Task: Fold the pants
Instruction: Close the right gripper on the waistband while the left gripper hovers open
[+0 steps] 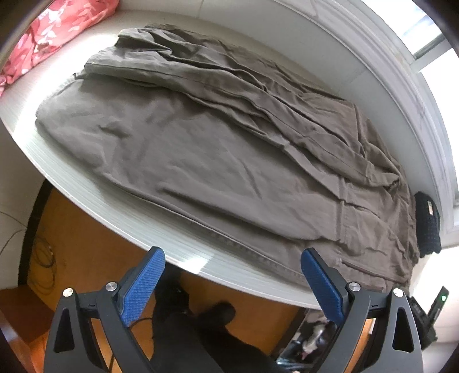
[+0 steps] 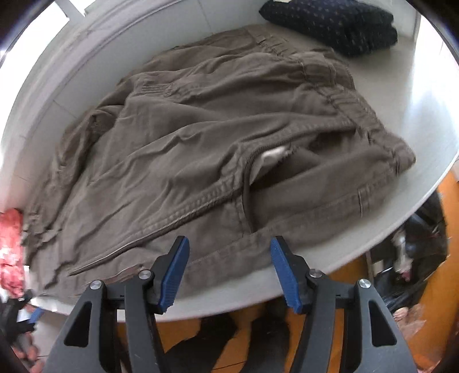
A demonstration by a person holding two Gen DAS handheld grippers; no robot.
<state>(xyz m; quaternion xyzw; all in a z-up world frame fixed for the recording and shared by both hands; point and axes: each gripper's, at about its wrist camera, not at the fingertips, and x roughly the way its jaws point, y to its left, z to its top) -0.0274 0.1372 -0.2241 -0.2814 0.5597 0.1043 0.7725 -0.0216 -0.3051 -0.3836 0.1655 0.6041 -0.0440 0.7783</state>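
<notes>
the brown cargo pants (image 1: 183,149) are lying spread on the white table (image 1: 86,183), one leg folded over the other, waistband toward the dark knitted sweater (image 2: 330,23). the left gripper (image 1: 233,255) is hanging over the table's near edge, jaws wide apart, holding nothing. the right gripper (image 2: 229,244) is hovering just above the pants' hip seam, jaws apart, nothing pinched. a pink floral cloth (image 1: 57,31) is sitting at the far end.

Matt, creased brown cloth pants (image 1: 178,155); smooth, perhaps laminate white table (image 1: 94,200).
</notes>
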